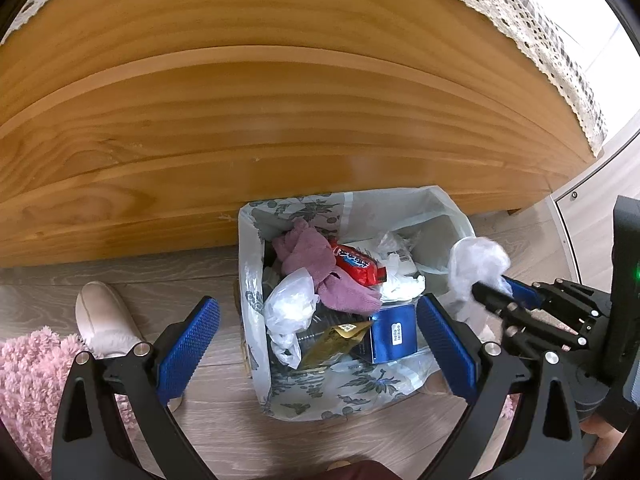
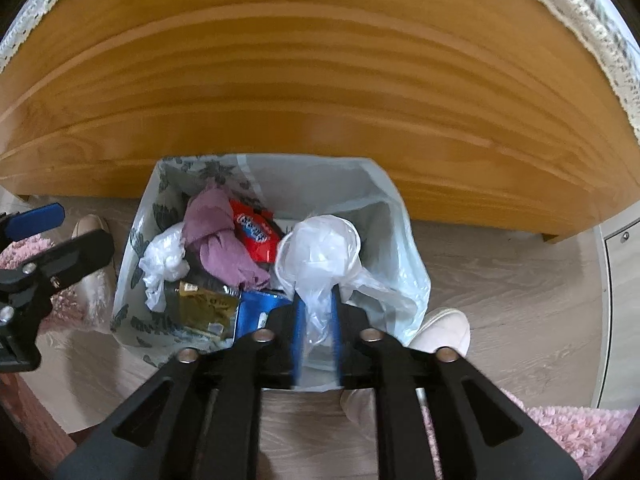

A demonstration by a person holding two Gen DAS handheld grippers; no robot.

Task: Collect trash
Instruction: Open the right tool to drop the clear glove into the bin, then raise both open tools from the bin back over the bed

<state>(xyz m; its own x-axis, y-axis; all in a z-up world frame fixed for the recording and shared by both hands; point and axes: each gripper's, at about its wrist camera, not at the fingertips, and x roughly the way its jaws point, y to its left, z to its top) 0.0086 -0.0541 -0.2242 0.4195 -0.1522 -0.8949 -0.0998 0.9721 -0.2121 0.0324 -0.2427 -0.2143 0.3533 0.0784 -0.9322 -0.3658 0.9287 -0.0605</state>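
Note:
A trash bin lined with a floral plastic bag point(image 1: 256, 280) point(image 2: 132, 248) stands on the floor against a wooden bed frame. It holds a purple cloth point(image 1: 320, 264) point(image 2: 216, 236), a red snack wrapper point(image 1: 356, 266) point(image 2: 256, 236), a blue box point(image 1: 392, 332) point(image 2: 252, 312), a gold packet point(image 1: 336, 336) point(image 2: 204, 308) and white plastic point(image 1: 288, 308) point(image 2: 164, 260). My right gripper point(image 2: 318, 308) point(image 1: 494, 290) is shut on a crumpled clear plastic bag point(image 2: 320, 252) point(image 1: 476, 264), held over the bin's right side. My left gripper point(image 1: 318, 328) is open and empty above the bin's near edge.
The wooden bed frame point(image 1: 280, 120) point(image 2: 320, 92) rises just behind the bin, with a lace cover point(image 1: 540, 28) on top. Pale slippers point(image 1: 104, 316) point(image 2: 444, 328) and a pink fluffy rug point(image 1: 24, 380) point(image 2: 580, 432) lie on the wood floor. A white cabinet point(image 2: 624, 320) stands at right.

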